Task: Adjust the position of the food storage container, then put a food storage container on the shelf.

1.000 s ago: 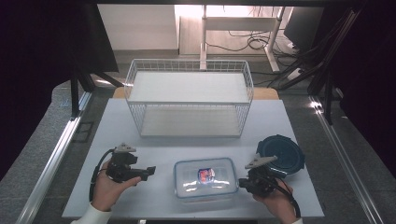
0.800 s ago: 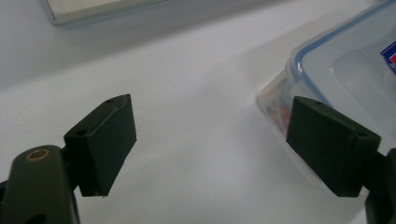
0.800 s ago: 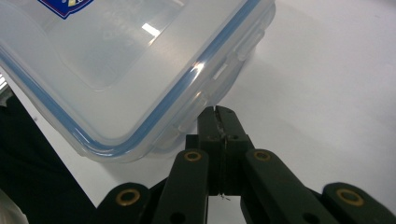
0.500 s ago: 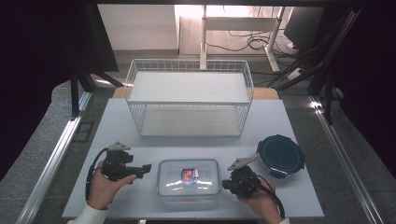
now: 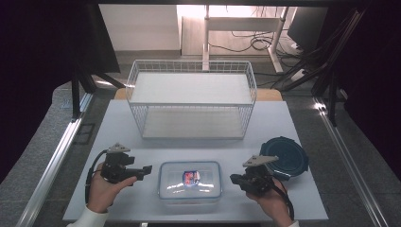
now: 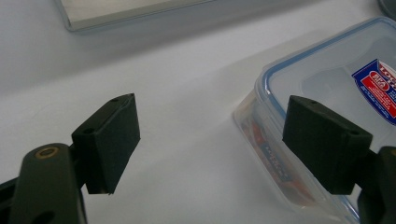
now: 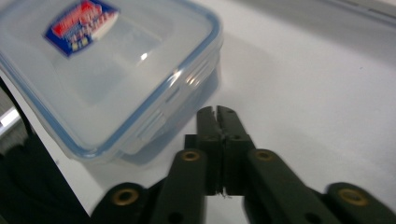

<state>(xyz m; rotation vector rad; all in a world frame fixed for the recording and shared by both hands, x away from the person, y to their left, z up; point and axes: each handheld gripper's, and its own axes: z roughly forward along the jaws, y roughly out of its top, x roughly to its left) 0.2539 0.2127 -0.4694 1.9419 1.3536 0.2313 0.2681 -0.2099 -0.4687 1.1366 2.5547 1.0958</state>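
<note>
A clear lidded food container [image 5: 190,182] with a blue seal and a red-and-blue label lies at the table's front middle. My left gripper [image 5: 146,170] hovers just left of it, open. In the left gripper view its pads [image 6: 109,140] stand wide, the left gripper [image 6: 210,140] aimed at the container's [image 6: 327,79] near corner without touching it. My right gripper [image 5: 234,178] sits just right of the container. In the right gripper view the right gripper [image 7: 217,114] shows its pads together beside the container's [image 7: 107,70] side with nothing between them; its jaws have just been opening.
A white wire basket [image 5: 132,80] with two shelves stands at the back middle of the white table [image 5: 307,123]. A dark blue round lid [image 5: 283,157] lies behind and right of my right hand. Metal rails run along both table sides.
The container has slid left toward the left gripper, with the right gripper following behind it. The right gripper has since drawn slightly back to the right. The left gripper has stayed put.
</note>
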